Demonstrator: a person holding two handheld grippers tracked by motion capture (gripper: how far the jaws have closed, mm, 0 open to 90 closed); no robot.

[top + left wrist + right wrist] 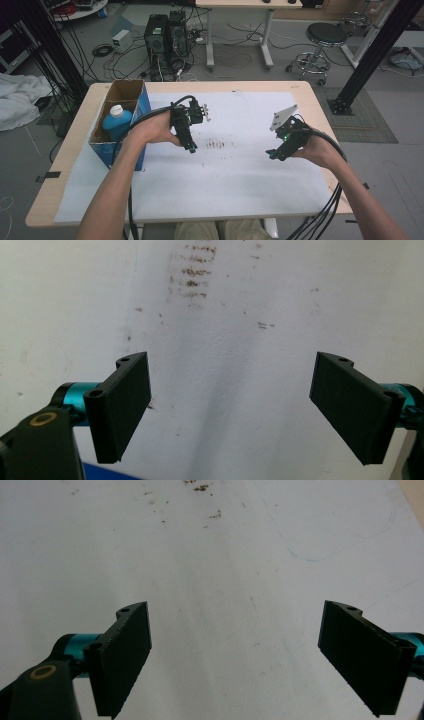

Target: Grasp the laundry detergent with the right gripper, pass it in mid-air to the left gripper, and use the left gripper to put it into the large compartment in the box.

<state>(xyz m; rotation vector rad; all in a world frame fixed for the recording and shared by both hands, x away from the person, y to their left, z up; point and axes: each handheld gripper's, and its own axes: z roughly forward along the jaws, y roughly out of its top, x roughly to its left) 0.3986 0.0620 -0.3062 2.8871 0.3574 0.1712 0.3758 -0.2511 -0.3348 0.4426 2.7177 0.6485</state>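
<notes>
Hovering both empty | your left gripper (192, 147) and right gripper (272, 154) spread right of the cardboard box (121, 121) | blue bottle (116, 123) inside, ungrasped.

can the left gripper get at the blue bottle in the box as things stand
Probably yes: the left gripper is open and empty beside the box, which is open-topped, and nothing covers the blue bottle. It would have to go in from above.

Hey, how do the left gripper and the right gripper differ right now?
The left gripper hangs beside the blue box, over the brown smudges; the right gripper is over cleaner paper near the table's right side. The right one carries a grey plate on top; the left one's top shows none. Both have their jaws open, with nothing between them.
</notes>
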